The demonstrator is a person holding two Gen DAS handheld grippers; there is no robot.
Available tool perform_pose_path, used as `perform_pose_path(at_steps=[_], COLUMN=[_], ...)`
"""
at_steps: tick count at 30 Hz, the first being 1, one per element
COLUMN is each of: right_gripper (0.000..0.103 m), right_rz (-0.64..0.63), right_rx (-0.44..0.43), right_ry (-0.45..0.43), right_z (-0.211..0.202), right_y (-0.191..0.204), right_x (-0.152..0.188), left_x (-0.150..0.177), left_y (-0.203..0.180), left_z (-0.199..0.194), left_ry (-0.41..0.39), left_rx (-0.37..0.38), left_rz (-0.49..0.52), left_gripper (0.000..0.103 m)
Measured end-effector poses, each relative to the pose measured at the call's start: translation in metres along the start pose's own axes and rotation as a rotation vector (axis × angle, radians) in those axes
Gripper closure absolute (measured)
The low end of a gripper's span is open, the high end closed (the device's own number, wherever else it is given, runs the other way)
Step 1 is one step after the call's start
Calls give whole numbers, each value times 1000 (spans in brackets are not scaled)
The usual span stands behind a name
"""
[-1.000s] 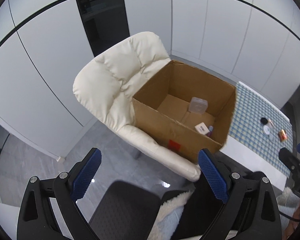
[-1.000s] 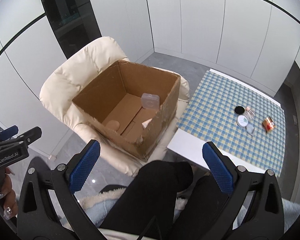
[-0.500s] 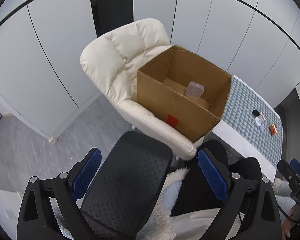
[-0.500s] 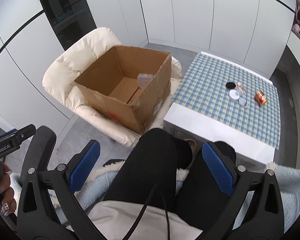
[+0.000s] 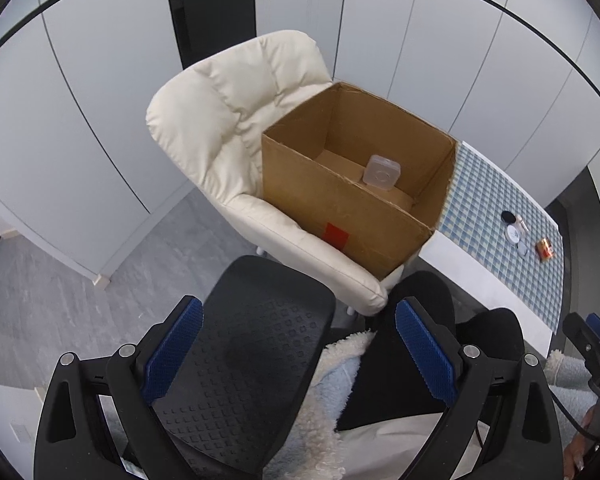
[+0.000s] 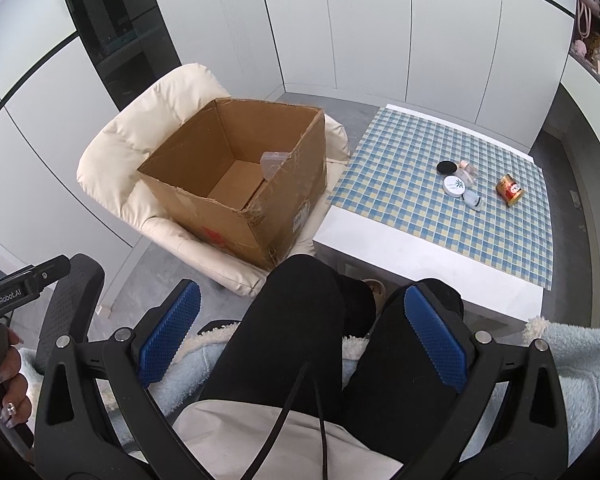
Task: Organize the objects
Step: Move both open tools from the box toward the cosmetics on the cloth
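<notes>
Both wrist cameras have drawn back and upward over the last second: the open brown cardboard box (image 5: 356,184) now sits farther off in each view, and the person's black-trousered knees (image 6: 300,320) and a black textured chair armrest (image 5: 256,344) fill the foreground.

Left gripper (image 5: 298,354): blue ribbed pads spread wide, nothing between them; held low over the armrest.

Right gripper (image 6: 302,344): blue pads likewise wide apart, empty; held above the lap.

Box: rests on the seat of a cream padded armchair (image 5: 228,120), flaps open, red patch on its near face. Contents visible: one clear square plastic case (image 5: 382,171) on the floor of the box. Other contents, if any, are hidden behind the near wall.

White low table with blue-and-yellow checked cloth (image 6: 420,216), just beside the box. Items on the cloth, grouped near its far right part:
- black round lid (image 6: 447,167)
- white round tin with green mark (image 6: 455,186)
- small clear bottle (image 6: 469,171), details too small to tell
- clear small round container (image 6: 473,200)
- red-and-gold cylindrical tin (image 6: 509,190), lying on its side

Assessment: the retreat with both grippers empty suggests a pause between transfers or a reset. Sorting looks partly done, with one item boxed and about five left on the cloth. Likely next reach falls to the right gripper, nearer the table; the small clear pieces look fiddly to pinch.
</notes>
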State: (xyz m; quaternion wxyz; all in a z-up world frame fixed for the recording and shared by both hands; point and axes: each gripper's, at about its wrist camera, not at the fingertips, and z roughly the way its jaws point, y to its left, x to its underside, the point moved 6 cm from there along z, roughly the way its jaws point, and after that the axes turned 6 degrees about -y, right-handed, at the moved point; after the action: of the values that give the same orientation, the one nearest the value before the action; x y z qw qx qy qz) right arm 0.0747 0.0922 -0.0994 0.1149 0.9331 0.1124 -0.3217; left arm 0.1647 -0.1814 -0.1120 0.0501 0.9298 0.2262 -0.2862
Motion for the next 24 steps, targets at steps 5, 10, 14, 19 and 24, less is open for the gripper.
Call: perform_pose_path(at_steps=[5,10,14,19,24], right_gripper=[0,0,0,0,0], right_rz=[18,35,51,100,158], right_rx=[4,28,61,103,151], right_ry=[13,-8,-27,-44,-51], right_z=[8,3,-4,-11,-15], right_y=[-6,-18,-31,-56,-85], right_x=[2,-1,-3,-2,1], left_x=[0,-5,-8,-8,-7], left_y=[-9,-16,-25,-44,-67], left_z=[2,-3,-1,8,16], left_ry=[-3,-40,-49,-34,-17], left_rx=[10,14,13,46,84], left_rz=[24,42,67,109,158], left_gripper=[6,6,6,6,6])
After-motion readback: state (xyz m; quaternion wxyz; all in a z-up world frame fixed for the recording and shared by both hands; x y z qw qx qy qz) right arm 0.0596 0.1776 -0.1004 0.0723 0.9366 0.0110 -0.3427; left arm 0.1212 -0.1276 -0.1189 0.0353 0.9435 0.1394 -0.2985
